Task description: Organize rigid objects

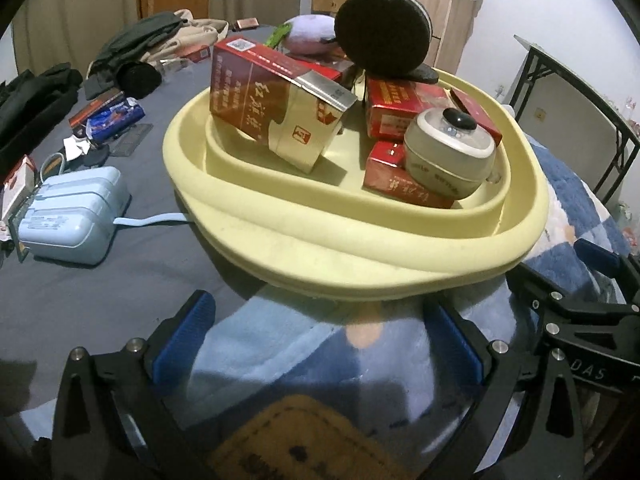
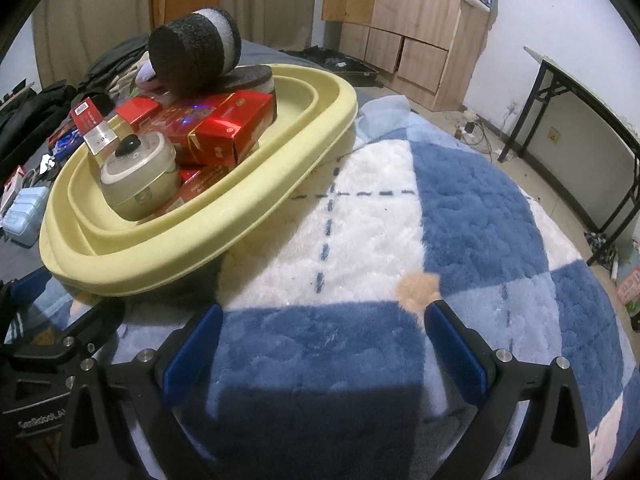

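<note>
Nearest the lenses, both tools empty: left gripper (image 1: 320,336) with blue pads spread wide over the checked fleece blanket (image 2: 472,216), right gripper (image 2: 320,344) likewise agape above a dark blue square, clamped on nothing. Just beyond, tilted on the blanket's edge, a pale yellow basin (image 1: 352,252), already loaded. Inside at near right, a round cream jar (image 1: 448,156) with a black knob, perched on flat red boxes (image 1: 400,184). At near left, an open red-and-gold carton (image 1: 272,100) leaning against the inner wall. Farther back, more red boxes, topped by cookie-shaped cushions (image 1: 380,36) and a purple plush (image 1: 310,34) behind. Judged well along: most rigid pieces seemingly gathered in the basin. Still outside, to the left on the grey sheet (image 1: 120,280): a light blue case (image 1: 72,216) with a trailing strap, well apart from the basin, then a dark blue packet (image 1: 116,116), a red box and small clutter farther off. Beyond those, heaped dark clothing (image 1: 132,52); at far right, wooden cabinets (image 2: 408,40) and a folding table (image 2: 592,120). Probable remainder: collecting the left-hand strays.
</note>
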